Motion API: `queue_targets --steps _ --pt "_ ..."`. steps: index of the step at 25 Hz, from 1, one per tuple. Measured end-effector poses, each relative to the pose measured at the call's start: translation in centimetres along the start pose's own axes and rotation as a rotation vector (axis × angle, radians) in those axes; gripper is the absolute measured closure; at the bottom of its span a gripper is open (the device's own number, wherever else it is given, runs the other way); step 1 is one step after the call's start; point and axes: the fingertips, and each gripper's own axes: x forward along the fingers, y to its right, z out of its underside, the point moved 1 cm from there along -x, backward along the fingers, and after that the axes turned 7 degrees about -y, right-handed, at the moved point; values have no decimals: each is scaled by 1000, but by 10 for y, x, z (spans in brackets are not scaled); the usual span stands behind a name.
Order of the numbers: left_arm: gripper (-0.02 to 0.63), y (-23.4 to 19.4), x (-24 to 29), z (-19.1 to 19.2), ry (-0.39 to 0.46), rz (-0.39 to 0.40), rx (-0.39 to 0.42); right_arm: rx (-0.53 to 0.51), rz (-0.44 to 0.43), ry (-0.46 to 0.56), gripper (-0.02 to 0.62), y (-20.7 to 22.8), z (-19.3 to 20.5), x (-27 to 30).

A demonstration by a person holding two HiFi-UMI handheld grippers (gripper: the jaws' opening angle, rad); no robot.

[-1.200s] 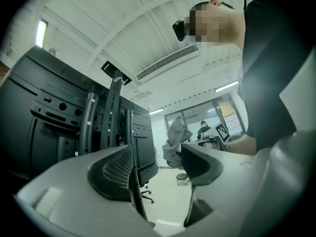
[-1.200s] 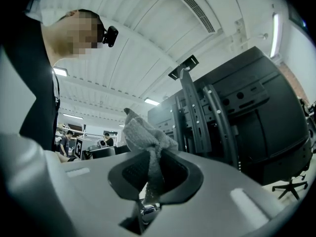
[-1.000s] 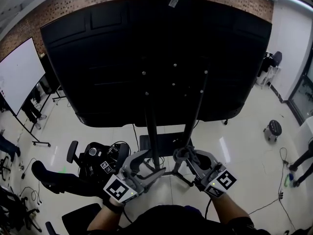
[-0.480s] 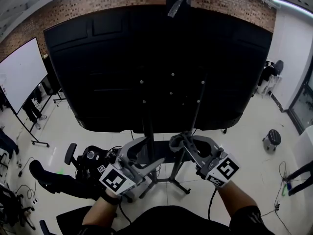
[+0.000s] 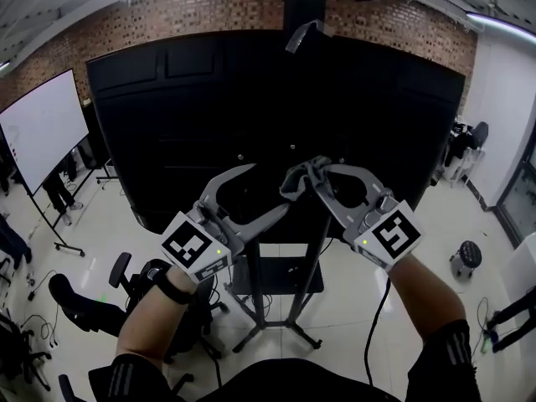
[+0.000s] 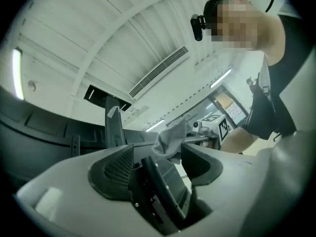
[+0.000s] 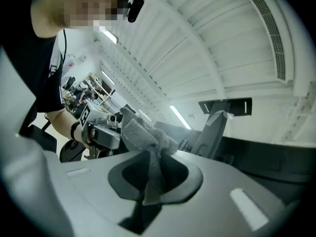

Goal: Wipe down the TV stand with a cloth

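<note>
We've got the R gripper [image 7: 154, 184] pinching the cloth [image 7: 146, 138], held up in mid-air. L gripper [image 6: 167, 163] sits just beside it, jaws spread & empty. TV stand [image 5: 308, 276] is below, well apart from the cloth. Wiping prob. not started, so whole stand left.

Glossy floor [image 5: 126, 233] carries TV stand [image 5: 265, 301] (black), chair [image 5: 84, 306].

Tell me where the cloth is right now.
Head view, centre: the grey cloth is pinched in the right gripper, in front of the black TV back, beside the tips of the left gripper.
</note>
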Motion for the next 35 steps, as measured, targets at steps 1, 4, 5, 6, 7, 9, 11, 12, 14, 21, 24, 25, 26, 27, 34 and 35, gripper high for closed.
queue_targets --steps 1,4,5,6,7,9,11,12,14,21,24,25,26,27,34,35 --pt "281 -8 6 -8 1 -8 30 -24 12 2 560 15 -6 5" --pt "298 -37 22 -34 21 -39 69 -43 36 -1 560 56 -23 20" --pt "298 -46 28 -43 24 -45 69 -52 46 -9 560 68 -30 25" --pt "298 -55 34 -51 26 -46 72 -63 56 -18 560 80 -36 30" --pt "298 -63 39 -60 27 -44 79 -72 65 -29 560 92 -42 36" --pt "298 -78 47 -78 35 -47 98 -74 82 -47 560 113 -56 47" --pt "298 -91 53 -97 45 -52 111 -70 97 -54 560 130 -72 56" --pt "298 -96 57 -105 48 -50 121 -74 107 -55 560 139 -79 61" --pt "298 -105 67 -119 54 -46 154 -92 130 -60 560 156 -94 68" --pt "298 -141 90 -163 63 -84 211 -202 247 -79 560 213 -141 93" --pt "298 -155 95 -179 71 -105 216 -242 302 -92 560 235 -158 100" --pt "298 -158 96 -182 72 -111 217 -259 319 -100 560 241 -162 103" --pt "298 -160 98 -183 71 -116 221 -282 336 -113 560 246 -165 105" --pt "298 -161 100 -184 68 -120 228 -313 352 -130 560 250 -167 107" --pt "298 -156 103 -168 37 -117 224 -492 382 -224 560 244 -158 121" --pt "298 -153 102 -164 33 -112 223 -497 374 -232 561 240 -154 122"
